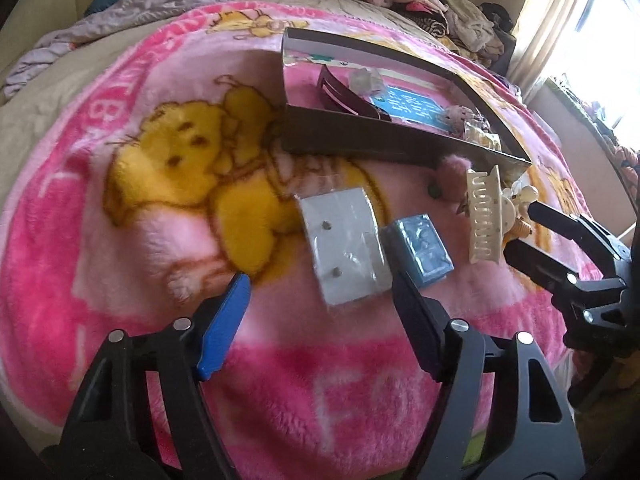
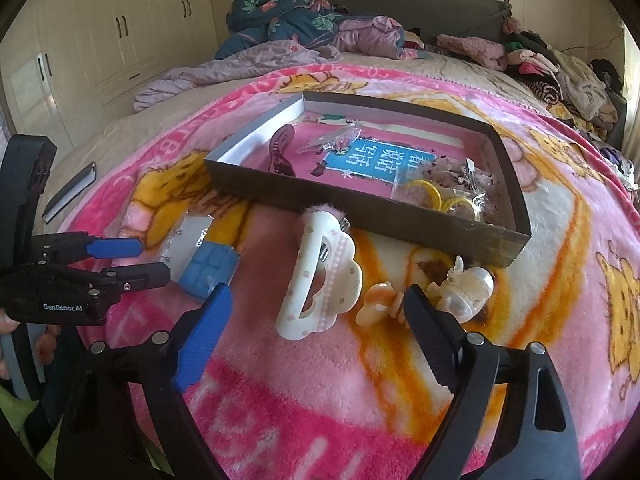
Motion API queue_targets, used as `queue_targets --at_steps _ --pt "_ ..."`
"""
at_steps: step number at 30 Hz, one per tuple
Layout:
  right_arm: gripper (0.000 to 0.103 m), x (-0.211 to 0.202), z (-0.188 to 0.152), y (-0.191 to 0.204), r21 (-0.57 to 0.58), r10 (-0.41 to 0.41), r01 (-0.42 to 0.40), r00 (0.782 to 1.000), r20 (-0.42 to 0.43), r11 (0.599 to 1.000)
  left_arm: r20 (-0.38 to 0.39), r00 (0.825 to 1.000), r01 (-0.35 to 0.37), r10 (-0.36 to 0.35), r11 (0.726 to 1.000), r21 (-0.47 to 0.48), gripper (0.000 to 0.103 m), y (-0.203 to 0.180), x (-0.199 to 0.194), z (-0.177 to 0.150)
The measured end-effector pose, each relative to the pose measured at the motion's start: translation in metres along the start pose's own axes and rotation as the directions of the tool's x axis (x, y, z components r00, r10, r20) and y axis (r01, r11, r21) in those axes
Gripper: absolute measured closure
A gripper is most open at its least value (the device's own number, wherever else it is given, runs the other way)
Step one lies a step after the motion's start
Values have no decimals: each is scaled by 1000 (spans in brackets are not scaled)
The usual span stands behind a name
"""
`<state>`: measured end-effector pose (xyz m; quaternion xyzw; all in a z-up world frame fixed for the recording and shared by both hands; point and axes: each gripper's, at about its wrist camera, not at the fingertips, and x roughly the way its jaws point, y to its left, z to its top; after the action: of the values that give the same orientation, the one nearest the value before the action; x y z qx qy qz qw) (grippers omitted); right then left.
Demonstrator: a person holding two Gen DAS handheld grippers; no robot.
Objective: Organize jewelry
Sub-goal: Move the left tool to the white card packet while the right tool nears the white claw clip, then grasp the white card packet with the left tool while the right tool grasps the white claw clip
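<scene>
Hair clips and packets lie scattered on the fluffy pink cartoon-print blanket (image 2: 400, 400) of the bed, just outside the shallow dark cardboard box (image 2: 360, 216). From my right tool (image 2: 316, 312), the big cream-white claw clip with pink trim (image 2: 316, 284) sits at twelve o'clock, between its spread fingers but untouched by either pad; a small peach clip (image 2: 380, 304) and a pearly one (image 2: 468, 288) lie at one o'clock, touching the black finger. My left tool (image 1: 320, 300) is also apart and grips nothing: the white earring card in clear plastic (image 1: 344, 240) lies at twelve o'clock between its fingers, and the flat blue packet (image 1: 420, 252) rests against the card's right edge. Inside the box are a dark maroon hair claw (image 2: 280, 152), a blue printed card (image 2: 380, 164) and bagged yellow rings (image 2: 436, 196).
</scene>
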<state>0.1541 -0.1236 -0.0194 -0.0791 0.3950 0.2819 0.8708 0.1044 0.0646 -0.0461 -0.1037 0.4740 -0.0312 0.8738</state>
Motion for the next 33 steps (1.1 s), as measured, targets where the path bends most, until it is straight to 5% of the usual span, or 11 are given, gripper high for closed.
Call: queue_targets --at_steps 9,13,20,33 --pt "33 13 6 -4 -9 -2 1 1000 -18 1000 -19 1000 3 -3 1000 -7 41 -3 20 15" --pt "42 20 7 -3 -18 -5 4 1000 -31 1000 -16 1000 18 -19 1000 -11 69 -2 23 19" --pt "63 28 10 -2 -26 -11 10 999 -41 1000 3 999 49 -49 998 -39 77 6 19 19" --pt "66 9 15 4 -19 21 -21 1000 -2 1000 78 995 61 -56 996 -65 88 21 -16 19"
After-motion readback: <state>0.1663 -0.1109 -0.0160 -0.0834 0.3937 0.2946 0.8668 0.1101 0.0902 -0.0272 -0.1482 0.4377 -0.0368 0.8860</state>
